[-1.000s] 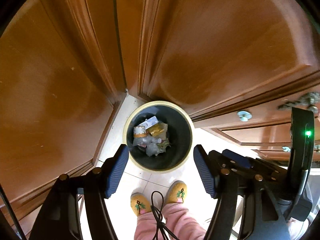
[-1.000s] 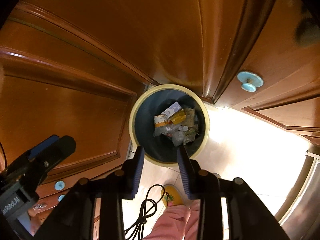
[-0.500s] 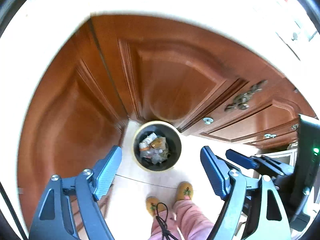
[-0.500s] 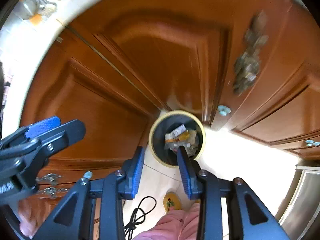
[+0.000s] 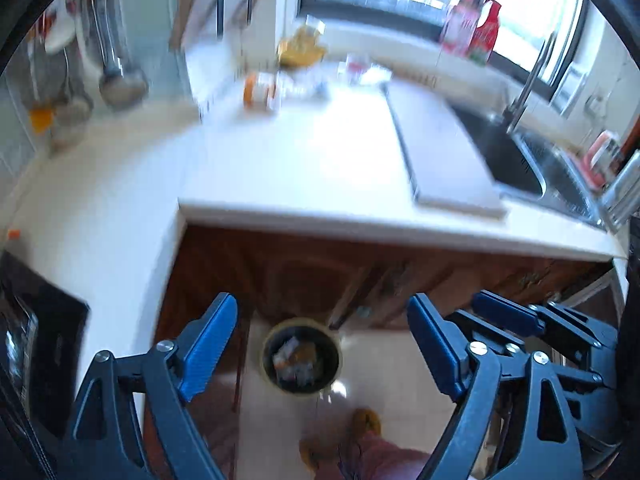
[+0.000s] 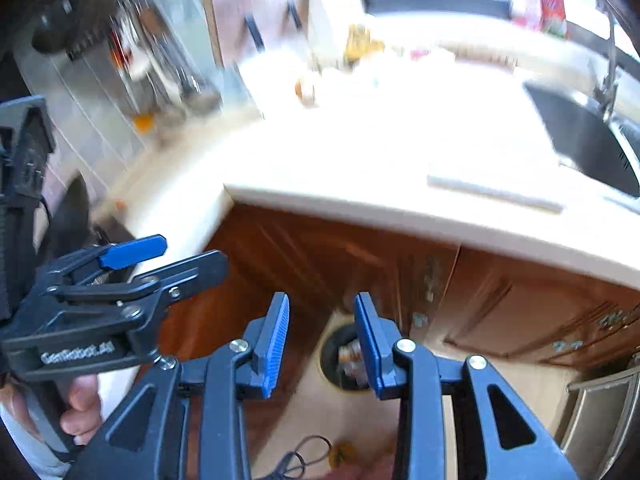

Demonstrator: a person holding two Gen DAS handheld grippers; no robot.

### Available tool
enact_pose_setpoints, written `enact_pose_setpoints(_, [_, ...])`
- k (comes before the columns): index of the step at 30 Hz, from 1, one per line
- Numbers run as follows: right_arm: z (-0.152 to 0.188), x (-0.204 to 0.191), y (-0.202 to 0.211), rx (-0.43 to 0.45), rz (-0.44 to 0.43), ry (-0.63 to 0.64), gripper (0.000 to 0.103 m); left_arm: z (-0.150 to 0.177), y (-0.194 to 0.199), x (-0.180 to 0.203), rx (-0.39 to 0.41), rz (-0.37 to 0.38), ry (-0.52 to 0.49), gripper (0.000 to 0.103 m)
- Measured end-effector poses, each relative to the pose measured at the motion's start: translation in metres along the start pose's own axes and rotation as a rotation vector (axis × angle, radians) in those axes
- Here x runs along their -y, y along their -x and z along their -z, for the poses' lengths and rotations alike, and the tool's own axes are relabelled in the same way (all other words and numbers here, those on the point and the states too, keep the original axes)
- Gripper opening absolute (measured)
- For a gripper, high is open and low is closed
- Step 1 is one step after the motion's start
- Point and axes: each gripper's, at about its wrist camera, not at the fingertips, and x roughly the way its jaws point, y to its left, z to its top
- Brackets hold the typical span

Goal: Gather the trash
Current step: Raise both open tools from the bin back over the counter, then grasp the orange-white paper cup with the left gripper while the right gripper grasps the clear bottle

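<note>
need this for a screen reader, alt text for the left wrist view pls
The open, empty left gripper hangs high above a round trash bin on the floor, with trash already inside. Beyond lies a blurred white countertop carrying an orange-capped bottle, with a sink to the right.

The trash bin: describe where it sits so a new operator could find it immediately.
Start at the white countertop with the sink at its right end, then drop to the brown wooden cabinets below. The trash bin stands on the pale tiled floor against those doors. It is the only round, dark container there, cream-rimmed, with crumpled wrappers inside.
</note>
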Motion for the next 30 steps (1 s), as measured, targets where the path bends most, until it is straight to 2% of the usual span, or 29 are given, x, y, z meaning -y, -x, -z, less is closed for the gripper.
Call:
enact_pose_setpoints(5, [-0.035, -0.016, 0.037, 0.087, 0.05, 0.045, 0.034, -0.031, 0.036, 0.005, 0.124, -0.029, -0.036, 0.095])
enact_pose_setpoints(9, [-0.065, -0.024, 0.058, 0.142, 0.085, 0.052, 0.035, -0.051, 0.05, 0.004, 0.177, -0.09, -0.046, 0.097])
enact_pose_setpoints(12, [-0.087, -0.031, 0.058, 0.164, 0.12, 0.084, 0.034, -0.068, 0.053, 0.0, 0.216, -0.161, -0.065, 0.097])
enact_pose_setpoints(15, [-0.11, -0.028, 0.053, 0.172, 0.134, 0.102, 0.034, -0.086, 0.051, -0.009, 0.227, -0.162, -0.057, 0.097])
enact_pose_setpoints(21, [-0.178, -0.012, 0.019, 0.144, 0.097, 0.084, 0.035, -0.131, 0.018, -0.031, 0.222, -0.167, -0.004, 0.097])
enact_pose_setpoints(23, [-0.201, -0.003, 0.002, 0.136, 0.07, 0.072, 0.04, -0.145, 0.002, -0.035, 0.219, -0.191, 0.001, 0.097])
enact_pose_setpoints(25, [-0.226, 0.009, -0.018, 0.126, 0.047, 0.066, 0.057, -0.158, -0.015, -0.036, 0.213, -0.224, 0.003, 0.097])
enact_pose_setpoints(27, [-0.251, 0.022, -0.041, 0.102, 0.013, 0.05, 0.063, -0.173, -0.035, -0.039, 0.193, -0.265, 0.015, 0.097])
enact_pose_setpoints(30, [-0.287, 0.041, -0.08, 0.043, -0.015, 0.047, 0.063, -0.193, -0.068, -0.042, 0.172, -0.323, 0.033, 0.097])
